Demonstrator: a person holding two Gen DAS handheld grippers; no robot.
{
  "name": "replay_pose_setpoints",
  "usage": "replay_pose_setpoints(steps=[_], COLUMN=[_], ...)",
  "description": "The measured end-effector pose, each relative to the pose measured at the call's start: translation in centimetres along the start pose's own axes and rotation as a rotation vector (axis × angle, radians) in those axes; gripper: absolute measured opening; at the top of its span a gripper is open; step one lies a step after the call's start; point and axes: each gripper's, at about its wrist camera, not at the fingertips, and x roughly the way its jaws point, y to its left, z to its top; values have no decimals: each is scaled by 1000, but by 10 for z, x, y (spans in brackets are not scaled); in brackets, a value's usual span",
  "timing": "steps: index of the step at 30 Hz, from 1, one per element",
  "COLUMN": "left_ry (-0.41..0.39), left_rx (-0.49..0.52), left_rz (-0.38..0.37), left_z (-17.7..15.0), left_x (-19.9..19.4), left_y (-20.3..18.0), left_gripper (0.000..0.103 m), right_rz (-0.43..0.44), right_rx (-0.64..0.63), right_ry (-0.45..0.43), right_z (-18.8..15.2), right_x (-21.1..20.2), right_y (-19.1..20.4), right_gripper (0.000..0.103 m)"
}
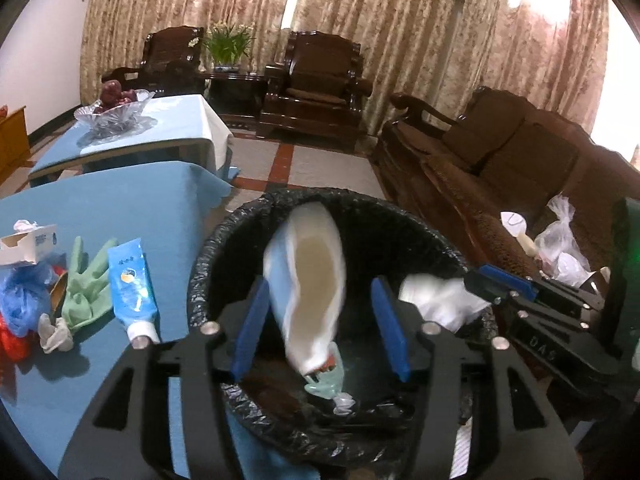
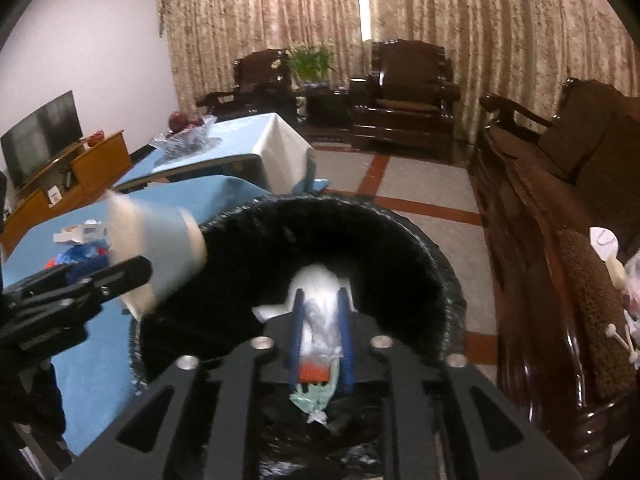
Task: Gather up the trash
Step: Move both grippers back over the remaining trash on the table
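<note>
Landmark: the black-lined trash bin [image 1: 340, 216], standing just beside the blue-covered surface [image 1: 120, 208].

Left of the bin, on the surface, running left to right: an opened tissue box [image 1: 28, 242]; a blue plastic bag [image 1: 22, 300] over something red; a green rubber glove [image 1: 86, 284], fingers pointing away from you; a blue tube [image 1: 134, 286], long axis running away from you, white cap at your end.

Over the bin mouth: your left tool [image 1: 320, 316] has its blue fingers [image 1: 250, 330] spread wide apart, gripping nothing. Between them sits a motion-blurred paper cup [image 1: 310, 284], long axis near upright, tilted slightly, open mouth turned toward the camera. From the right wrist camera the same cup [image 2: 160, 248] lies across the bin's left rim, wider end to the left.

Inside the bin: a pale green crumpled wrapper [image 1: 326, 380] at the bottom.

Right part of the bin mouth: your right tool [image 2: 322, 344] is clamped on crumpled white trash [image 2: 324, 312], a plastic bag by the look of it, which bulges forward beyond the fingertips, over the bin.

Right of the bin: a brown sofa [image 1: 500, 152] carrying clear plastic bags [image 1: 560, 236].
</note>
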Motion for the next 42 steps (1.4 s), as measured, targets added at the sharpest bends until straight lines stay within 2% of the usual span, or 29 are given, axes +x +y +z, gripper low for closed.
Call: replay_pose_setpoints(steps=[1,2,3,5,9,15,21,25,27,30,34,42], left_ry=[0,-4,-15,-34,-79,-126,-143,-140,-128,-111,-88,-50], left_rx=[-3,-6,-11,-16,-25,-59,-121,-181,-205,-232,-259,-278], left_rz=[-6,-7,-1,18,96,272,462,549,584,613,628,624], left_z=[0,-1,-1,-2,-8,-26,-44,-54,-64,-74,-85,-99], left_x=[-2,-5,-9,-19,-47,-99,-142,-159,-164,-168,-169,-155], left_y=[2,2,6,12,37,91,150,188,209,230,245,261], left_gripper=[58,64,69,76,86,86,87,86,86,86,86,86], right_rz=[-18,-33,-65,-91,-49,58,197,283,314,342,329,259], right_rx=[3,5,8,12,0,-77,-132,-176,-196,-238,-257,-263], right_ry=[-6,-11,-23,-41,-53,-86,-94,-96,-96,-77,-19,92], right_z=[-2,-2,-2,1,6,12,15,13,11,6,-3,-18], right_x=[-1,-2,-3,-6,-7,-9,-4,5,11,25,56,110], right_y=[-2,-3,-2,1,17,71,143,194,214,241,265,273], right_gripper=[45,67,84,97,97,97,97,97,93,87,78,67])
